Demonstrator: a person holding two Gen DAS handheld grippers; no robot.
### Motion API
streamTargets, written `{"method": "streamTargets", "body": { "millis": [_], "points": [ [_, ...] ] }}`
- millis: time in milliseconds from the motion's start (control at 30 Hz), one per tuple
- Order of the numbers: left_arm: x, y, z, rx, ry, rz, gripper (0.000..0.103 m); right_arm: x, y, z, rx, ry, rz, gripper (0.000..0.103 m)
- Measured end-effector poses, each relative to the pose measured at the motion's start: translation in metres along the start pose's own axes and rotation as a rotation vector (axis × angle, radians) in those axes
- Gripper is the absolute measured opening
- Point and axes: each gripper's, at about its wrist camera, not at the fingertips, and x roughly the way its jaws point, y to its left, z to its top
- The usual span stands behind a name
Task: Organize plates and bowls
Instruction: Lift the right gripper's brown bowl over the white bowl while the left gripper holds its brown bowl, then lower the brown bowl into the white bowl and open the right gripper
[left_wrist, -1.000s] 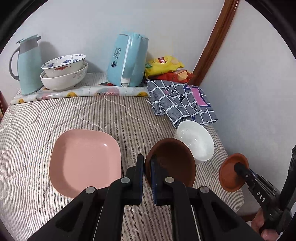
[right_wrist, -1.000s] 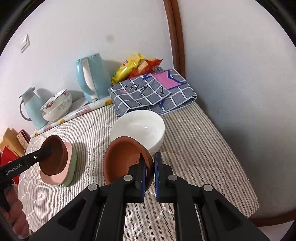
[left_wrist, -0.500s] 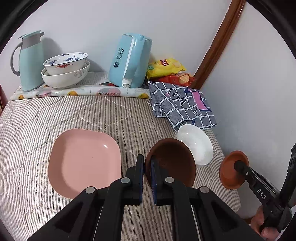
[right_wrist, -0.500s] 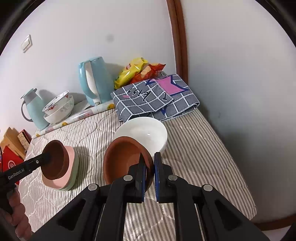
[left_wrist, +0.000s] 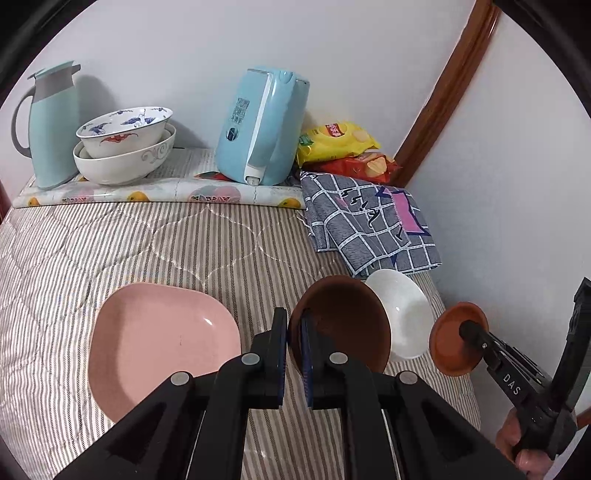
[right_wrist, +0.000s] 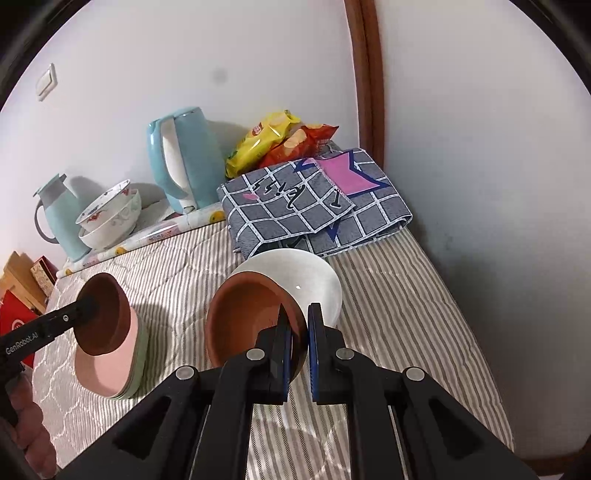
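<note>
Left gripper (left_wrist: 293, 338) pinches the dark brown bowl (left_wrist: 343, 325) by its rim, above the striped cloth at 3 o'clock of the pink plate (left_wrist: 159, 343). Right gripper (right_wrist: 298, 332) pinches the terracotta bowl (right_wrist: 247, 317), overlapping the white bowl (right_wrist: 314, 280).

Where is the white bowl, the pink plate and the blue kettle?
white bowl (right_wrist: 314, 277), right wrist view, on its inside wall.
pink plate (left_wrist: 159, 339), left wrist view, on its flat middle.
blue kettle (left_wrist: 258, 125), left wrist view, on its side.
</note>
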Motion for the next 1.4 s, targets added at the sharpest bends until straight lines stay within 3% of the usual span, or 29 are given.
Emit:
{"method": "streamTargets", "body": {
  "millis": [867,1400],
  "points": [
    [0.064,0.013,0.021,-0.040,0.072,0.024,0.008,0.108,-0.002,0.015,-0.030,0.174,-0.012,0.008],
    [0.071,0.006,0.018,-0.012,0.101,0.023,0.008,0.125,0.005,0.014,-0.060,0.224,-0.002,0.008]
  ]
}}
